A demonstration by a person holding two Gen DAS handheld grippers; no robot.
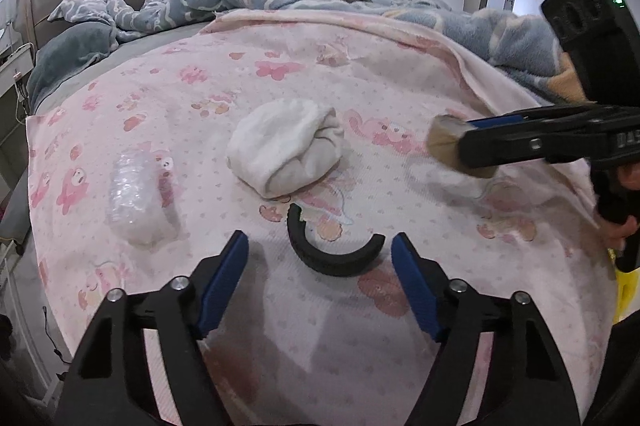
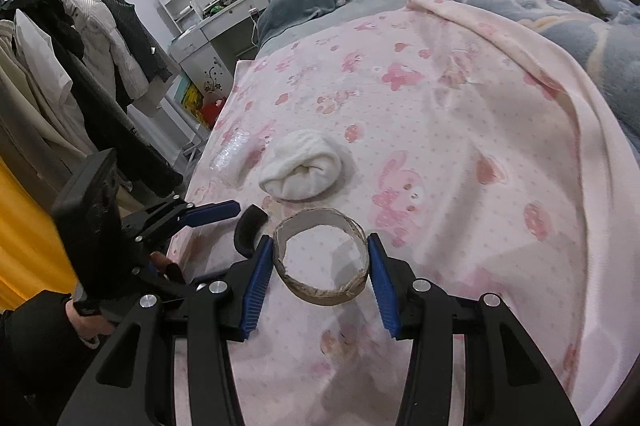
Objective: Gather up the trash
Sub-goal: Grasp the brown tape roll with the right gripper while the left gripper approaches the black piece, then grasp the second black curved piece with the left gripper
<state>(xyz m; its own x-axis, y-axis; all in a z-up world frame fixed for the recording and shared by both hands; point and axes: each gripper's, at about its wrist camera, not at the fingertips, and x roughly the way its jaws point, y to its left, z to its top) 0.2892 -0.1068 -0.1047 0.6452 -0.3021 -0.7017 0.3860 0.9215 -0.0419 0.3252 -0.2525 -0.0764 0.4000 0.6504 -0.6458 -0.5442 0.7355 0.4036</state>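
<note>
Pink blanket (image 1: 360, 73) with a cartoon print covers the bed. On it lie a rolled white sock (image 1: 286, 145), a plastic wrap (image 1: 134, 197) and a black curved piece (image 1: 332, 250). Right tongs (image 2: 320, 258) grasp a cardboard ring (image 2: 320, 292) just above the blanket — left tongs (image 1: 320, 282) are released, near the black piece.

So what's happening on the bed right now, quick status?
Right gripper clamped on cardboard ring. Left gripper open, hovering by black curved piece. White sock ball, crumpled plastic lie beyond, nothing blocking.
</note>
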